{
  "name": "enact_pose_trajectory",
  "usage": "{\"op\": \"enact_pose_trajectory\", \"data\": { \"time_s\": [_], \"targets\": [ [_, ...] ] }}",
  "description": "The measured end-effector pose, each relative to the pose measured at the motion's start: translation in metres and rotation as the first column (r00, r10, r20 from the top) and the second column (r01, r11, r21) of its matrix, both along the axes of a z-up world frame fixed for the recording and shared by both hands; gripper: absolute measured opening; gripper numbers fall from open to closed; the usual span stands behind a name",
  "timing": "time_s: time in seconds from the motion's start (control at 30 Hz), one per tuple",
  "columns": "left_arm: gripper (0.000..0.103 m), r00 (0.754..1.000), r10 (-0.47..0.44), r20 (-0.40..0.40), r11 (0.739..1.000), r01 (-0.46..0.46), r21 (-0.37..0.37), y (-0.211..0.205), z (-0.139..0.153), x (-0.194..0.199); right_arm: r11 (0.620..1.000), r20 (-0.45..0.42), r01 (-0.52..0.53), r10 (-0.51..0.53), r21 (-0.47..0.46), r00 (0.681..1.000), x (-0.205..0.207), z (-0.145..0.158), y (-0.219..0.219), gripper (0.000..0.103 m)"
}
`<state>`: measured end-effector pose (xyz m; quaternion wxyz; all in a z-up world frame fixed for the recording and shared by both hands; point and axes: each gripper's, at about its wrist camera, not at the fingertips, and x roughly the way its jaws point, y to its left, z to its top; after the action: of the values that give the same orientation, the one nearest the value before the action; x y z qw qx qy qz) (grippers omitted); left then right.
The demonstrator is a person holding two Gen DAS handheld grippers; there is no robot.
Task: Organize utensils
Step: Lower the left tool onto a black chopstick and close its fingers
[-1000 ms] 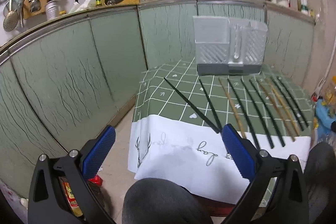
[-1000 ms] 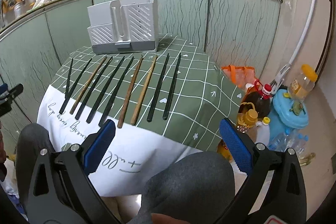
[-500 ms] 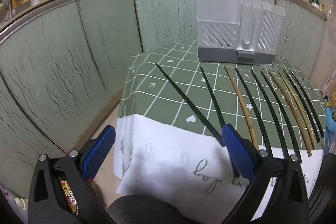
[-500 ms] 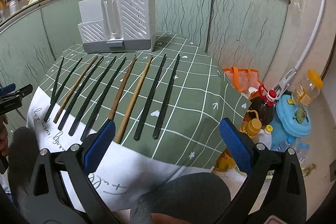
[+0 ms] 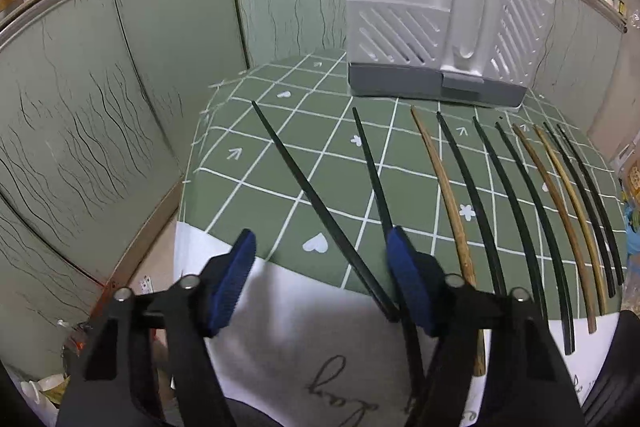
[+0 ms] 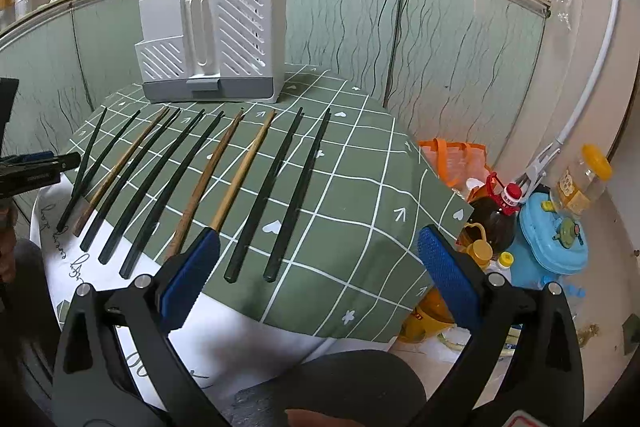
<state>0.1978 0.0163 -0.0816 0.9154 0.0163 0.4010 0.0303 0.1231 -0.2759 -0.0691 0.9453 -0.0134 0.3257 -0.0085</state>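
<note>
The chopsticks (image 6: 256,183) lie side by side in a fan on the green checked cloth (image 6: 360,211), butts toward the person, presumably so each can be picked singly; the rack (image 6: 212,47) stands behind them at 12 o'clock. The left gripper (image 5: 320,279) straddles the near end of the skewed black stick (image 5: 316,207), its jaws just narrowing but the blue ribbed pads clear of it. The right gripper (image 6: 316,267) hovers wide apart, empty, over the two black sticks at the row's 3 o'clock end. Seven sticks are slim, square black plastic, three rounder brown wood; the rack is white slotted plastic on a grey base.
</note>
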Motion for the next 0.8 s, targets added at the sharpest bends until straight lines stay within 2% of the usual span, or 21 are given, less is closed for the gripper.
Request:
{"op": "enact_pose_trajectory", "data": {
  "time_s": [0.17,0.3,0.37,0.43,0.5,0.63,0.8],
  "targets": [
    [0.056,0.999,0.007,-0.037,1.0,-0.008,-0.021,-0.002,-0.01,0.007,1.0,-0.002,0.011,-0.011,0.025,1.0,0.003,-0.001,-0.006,0.095],
    [0.046,0.997,0.02,-0.075,0.999,-0.022,-0.033,-0.005,-0.02,0.014,1.0,-0.008,0.011,-0.011,0.023,1.0,0.008,-0.002,-0.008,0.095],
    [0.042,0.998,0.03,-0.062,0.999,-0.031,-0.019,-0.007,-0.021,0.013,1.0,-0.009,0.006,-0.006,0.018,1.0,0.01,-0.002,-0.008,0.095],
    [0.032,0.998,0.038,-0.058,0.999,-0.039,-0.014,-0.007,-0.021,0.011,1.0,-0.012,0.006,-0.006,0.012,1.0,0.014,-0.002,-0.008,0.095],
    [0.027,0.997,0.048,-0.059,0.999,-0.049,-0.013,-0.005,-0.02,0.01,1.0,-0.018,0.009,-0.009,0.023,1.0,0.019,-0.001,-0.009,0.095],
    [0.019,0.997,0.051,-0.056,0.999,-0.052,-0.004,-0.002,-0.019,0.009,0.997,-0.052,0.023,-0.02,0.076,0.998,0.034,-0.002,-0.013,0.084],
    [0.017,0.998,0.05,-0.046,0.999,-0.05,0.005,-0.001,-0.021,0.01,0.997,-0.106,0.041,-0.034,0.064,0.994,0.051,-0.009,-0.003,0.057]
  ]
}}
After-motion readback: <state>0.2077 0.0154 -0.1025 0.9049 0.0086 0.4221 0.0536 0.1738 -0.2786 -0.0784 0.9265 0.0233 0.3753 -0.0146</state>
